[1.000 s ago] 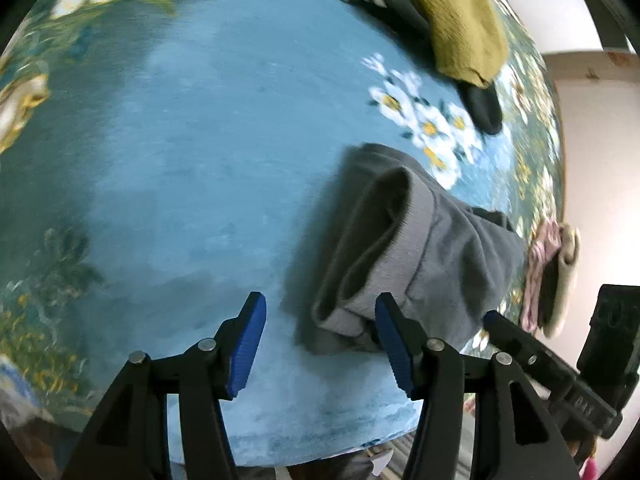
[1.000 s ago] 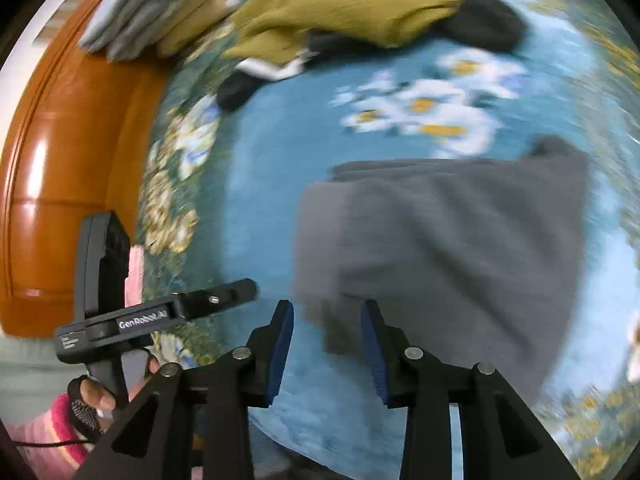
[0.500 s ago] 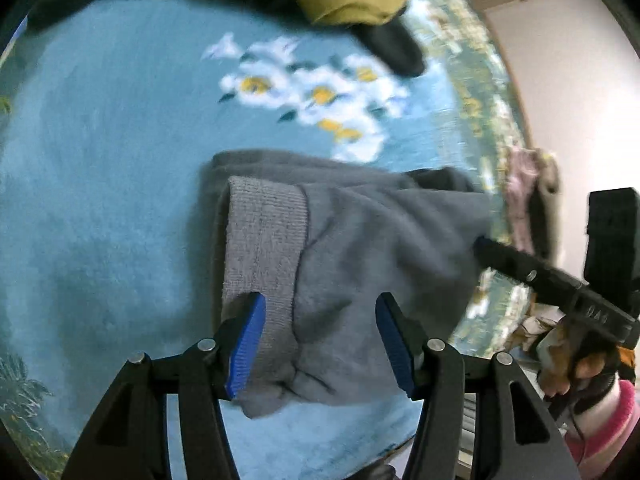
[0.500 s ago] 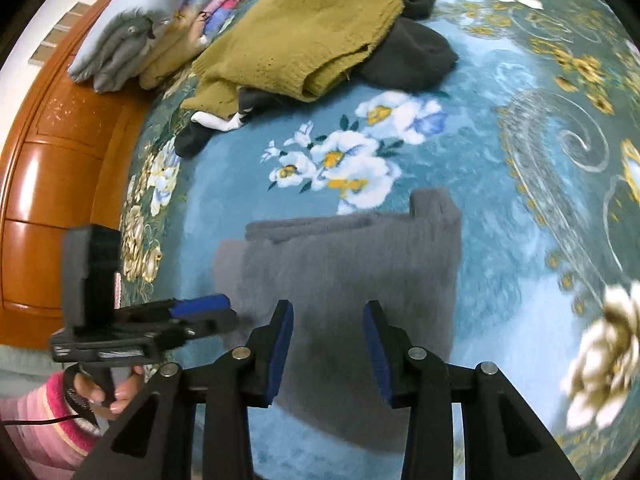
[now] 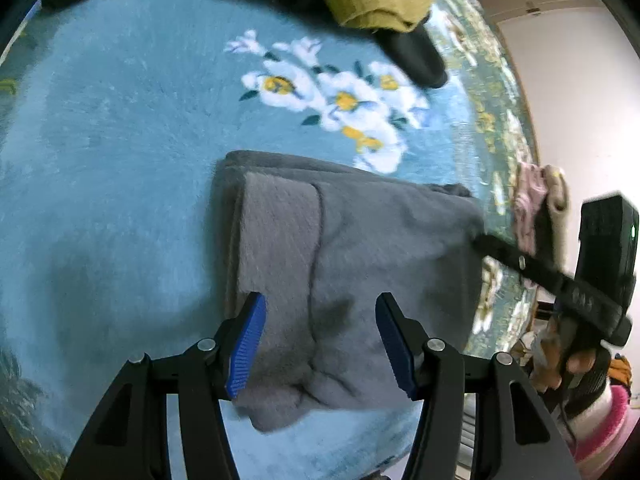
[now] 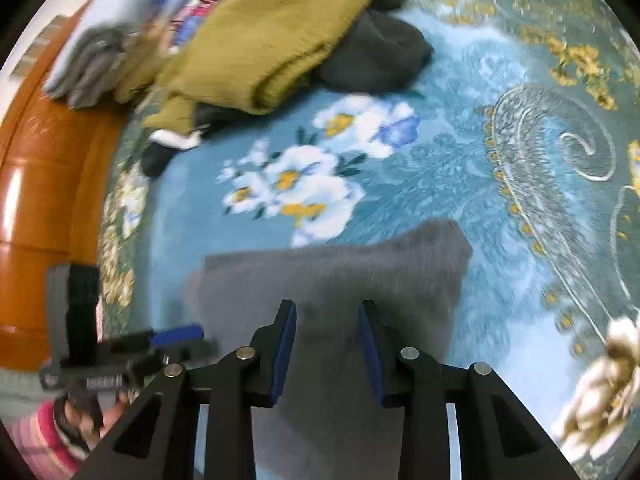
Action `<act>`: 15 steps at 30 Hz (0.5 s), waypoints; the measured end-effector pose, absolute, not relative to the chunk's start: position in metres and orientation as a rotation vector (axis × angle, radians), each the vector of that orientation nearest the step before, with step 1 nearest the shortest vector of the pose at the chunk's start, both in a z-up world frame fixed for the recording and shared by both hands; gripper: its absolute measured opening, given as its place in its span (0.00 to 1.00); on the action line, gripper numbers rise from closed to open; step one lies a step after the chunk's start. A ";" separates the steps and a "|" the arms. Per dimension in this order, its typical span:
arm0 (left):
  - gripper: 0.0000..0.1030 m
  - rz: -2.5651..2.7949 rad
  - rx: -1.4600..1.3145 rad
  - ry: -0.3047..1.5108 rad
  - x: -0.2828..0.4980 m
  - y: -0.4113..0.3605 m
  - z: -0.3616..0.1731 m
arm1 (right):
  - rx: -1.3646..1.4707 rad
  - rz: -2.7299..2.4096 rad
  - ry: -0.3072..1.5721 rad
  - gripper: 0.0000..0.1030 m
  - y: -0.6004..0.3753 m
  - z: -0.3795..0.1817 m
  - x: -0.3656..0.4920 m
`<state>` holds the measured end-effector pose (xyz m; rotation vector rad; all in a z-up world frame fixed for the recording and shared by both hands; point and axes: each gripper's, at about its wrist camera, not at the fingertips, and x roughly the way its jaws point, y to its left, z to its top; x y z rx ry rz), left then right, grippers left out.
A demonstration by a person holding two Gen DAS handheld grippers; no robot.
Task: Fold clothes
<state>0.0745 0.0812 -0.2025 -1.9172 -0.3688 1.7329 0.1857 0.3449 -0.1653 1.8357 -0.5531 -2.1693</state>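
Note:
A folded grey garment [image 5: 360, 260] lies flat on the blue flowered blanket [image 5: 120, 140]. Its ribbed cuff [image 5: 276, 232] faces left in the left wrist view. My left gripper [image 5: 320, 344] is open and empty above the garment's near edge. My right gripper [image 6: 327, 348] is open and empty above the same garment [image 6: 340, 280]. The right gripper also shows at the right of the left wrist view [image 5: 484, 245], at the garment's right edge. The left gripper shows at the lower left of the right wrist view [image 6: 180, 334].
An olive sweater [image 6: 276, 40] lies on dark clothes [image 6: 376, 56] at the far side. Folded bedding [image 6: 104, 48] is stacked by the wooden headboard [image 6: 36, 200]. A pink and beige folded pile [image 5: 540, 200] sits at the bed's right edge.
The grey garment went from held up and bunched to lying flat and folded. Both grippers have let go and drawn back above it.

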 end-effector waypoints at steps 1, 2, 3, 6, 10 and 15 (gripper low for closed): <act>0.57 1.733 -1.909 -0.373 0.077 0.080 -0.198 | 1.825 -2.167 -0.545 0.35 0.345 -0.159 0.197; 0.57 1.736 -1.906 -0.365 0.082 0.080 -0.197 | 1.822 -2.165 -0.533 0.36 0.344 -0.156 0.208; 0.57 1.740 -1.910 -0.352 0.086 0.082 -0.198 | 1.822 -2.161 -0.529 0.36 0.344 -0.154 0.219; 0.57 1.742 -1.947 -0.338 0.092 0.084 -0.211 | 1.855 -2.164 -0.576 0.36 0.347 -0.169 0.236; 0.57 1.761 -1.966 -0.359 0.090 0.084 -0.222 | 1.903 -2.171 -0.649 0.36 0.352 -0.191 0.254; 0.57 1.760 -1.985 -0.391 0.087 0.079 -0.220 | 1.955 -2.154 -0.656 0.36 0.350 -0.212 0.250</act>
